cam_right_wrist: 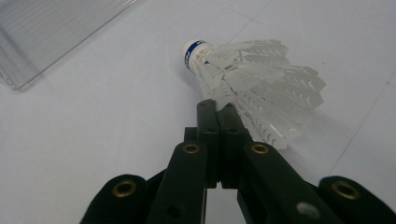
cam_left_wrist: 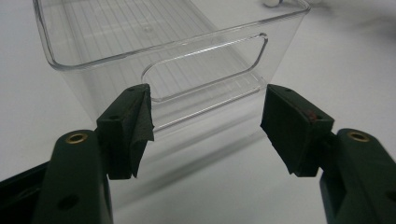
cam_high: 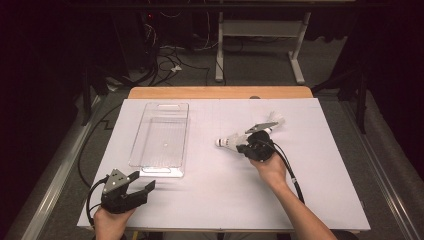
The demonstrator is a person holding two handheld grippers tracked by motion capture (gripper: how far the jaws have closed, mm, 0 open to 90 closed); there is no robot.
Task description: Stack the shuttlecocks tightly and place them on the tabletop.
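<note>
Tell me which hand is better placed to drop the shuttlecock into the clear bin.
Right. The right gripper is shut on the shuttlecock feathers. The left gripper is open and empty, facing the clear bin end wall.

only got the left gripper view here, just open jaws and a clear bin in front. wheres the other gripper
Observer: The right gripper is to the right of the clear bin, on the white table.
Operator: holding anything
Observer: Yes, its jaws are shut on the feather skirt of a shuttlecock.
Operator: any more of them
Observer: A second shuttlecock lies just beyond that gripper, farther from the bin.
</note>
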